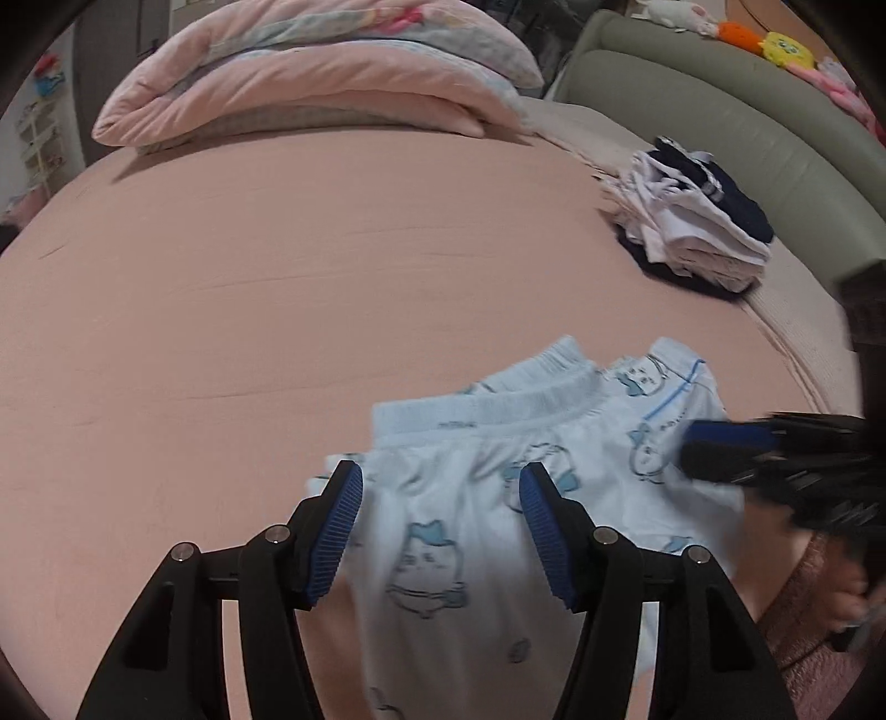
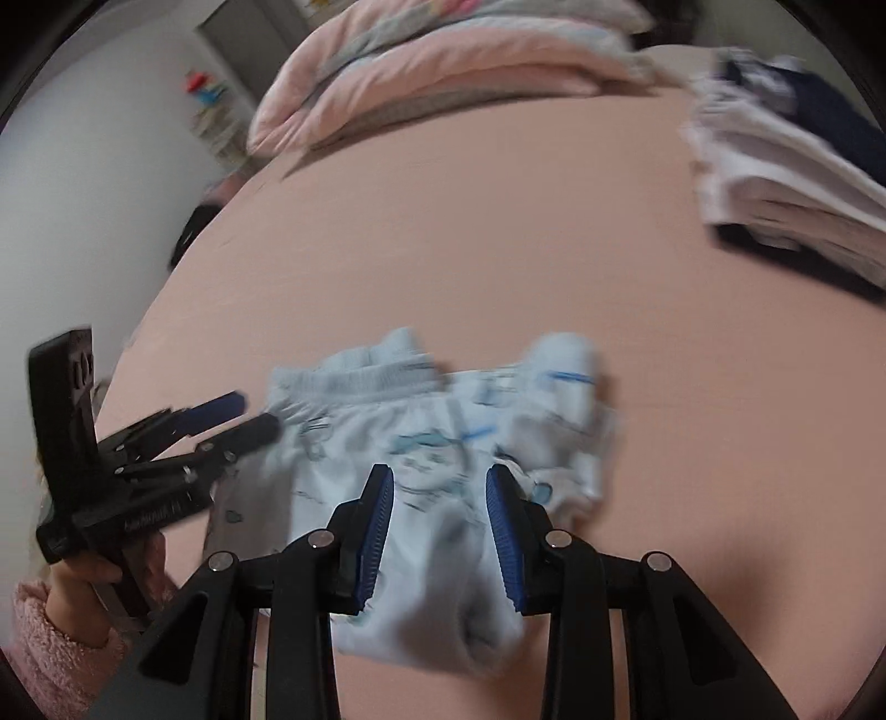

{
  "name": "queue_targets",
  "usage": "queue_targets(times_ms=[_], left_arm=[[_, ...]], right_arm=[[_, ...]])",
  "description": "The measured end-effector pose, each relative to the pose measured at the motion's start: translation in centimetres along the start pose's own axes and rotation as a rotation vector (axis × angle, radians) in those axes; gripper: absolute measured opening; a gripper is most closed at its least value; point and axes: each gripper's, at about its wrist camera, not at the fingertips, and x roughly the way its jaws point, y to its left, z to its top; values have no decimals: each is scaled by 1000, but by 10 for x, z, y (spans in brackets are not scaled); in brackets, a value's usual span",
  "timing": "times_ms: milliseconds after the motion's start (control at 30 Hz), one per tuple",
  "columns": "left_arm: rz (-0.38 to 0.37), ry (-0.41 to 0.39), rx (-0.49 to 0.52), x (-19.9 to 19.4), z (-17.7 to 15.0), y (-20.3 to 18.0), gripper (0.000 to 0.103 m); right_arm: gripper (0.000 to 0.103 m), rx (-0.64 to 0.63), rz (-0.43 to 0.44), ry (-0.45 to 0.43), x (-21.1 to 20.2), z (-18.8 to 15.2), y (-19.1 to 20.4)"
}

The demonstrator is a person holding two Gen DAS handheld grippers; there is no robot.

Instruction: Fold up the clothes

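A: State of the left gripper [image 1: 440,531]?

B: Its blue-padded fingers [image 1: 338,531] stand spread, clasping nothing. The pale blue printed pyjama bottoms [image 1: 443,498] lie between and beyond them on the bed [image 1: 277,266], elastic waistband [image 1: 487,399] on the far side.

A: The right gripper [image 2: 440,531]?

B: Its fingers [image 2: 506,537] are likewise parted, with cloth between them; the view is blurred, and no pinch is evident. In the left view this gripper enters from the right over the garment's right edge, smeared by motion.

A: Who holds them?

B: A hand [image 2: 83,581] in a fuzzy pink sleeve [image 2: 50,659] grips the left tool's handle.

A: Further out?

B: Ahead and to the right, a stack of folded clothes [image 1: 698,221], white and navy, well apart from the bottoms. Straight ahead at the far edge, a folded pink quilt [image 1: 310,83]. Behind the stack, a grey-green headboard [image 1: 720,111] with plush toys [image 1: 775,44] on top.
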Motion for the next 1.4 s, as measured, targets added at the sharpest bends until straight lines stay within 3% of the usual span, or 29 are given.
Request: queue_targets(times_ms=[67, 133, 200, 300, 367, 433, 500, 567, 733, 867, 1000, 1133, 1233, 1333, 1400], left_arm=[[-4, 17, 9, 4, -2, 1, 57], [72, 63, 29, 14, -7, 4, 57], [77, 97, -1, 19, -6, 22, 58], [26, 82, -139, 7, 4, 52, 57], [-5, 38, -167, -6, 5, 62, 57], [-84, 22, -191, -19, 3, 63, 57], [-118, -9, -148, -32, -4, 50, 57], [-90, -14, -96, -40, -13, 35, 57], [46, 12, 18, -48, -41, 9, 57], [47, 40, 60, -54, -67, 0, 57], [-10, 37, 61, -50, -73, -9, 57], [58, 72, 100, -29, -78, -22, 57], [76, 103, 112, -21, -83, -13, 59], [168, 93, 100, -33, -82, 9, 59], [128, 100, 34, -38, -82, 26, 60]], right_arm=[[34, -8, -11, 22, 8, 1, -1], [34, -17, -23, 44, 17, 1, -2], [33, -25, -34, 65, 25, 2, -3], [30, -24, -41, 91, 32, 2, -9], [30, -24, -51, 36, 7, -1, -21], [34, -44, -71, -38, -22, -4, -28], [34, -54, -63, -89, -45, -11, -32], [34, -49, -51, -104, -54, -22, -32], [34, -106, -28, -32, -8, -16, 40], [34, -247, -111, 28, 10, -35, 75], [34, -244, -187, -19, 1, -50, 66], [34, -255, -184, -19, 0, -55, 60], [34, -290, -221, 20, 15, -60, 61], [32, -297, -244, 41, 17, -61, 56], [33, -250, -270, 46, 12, -60, 41]])
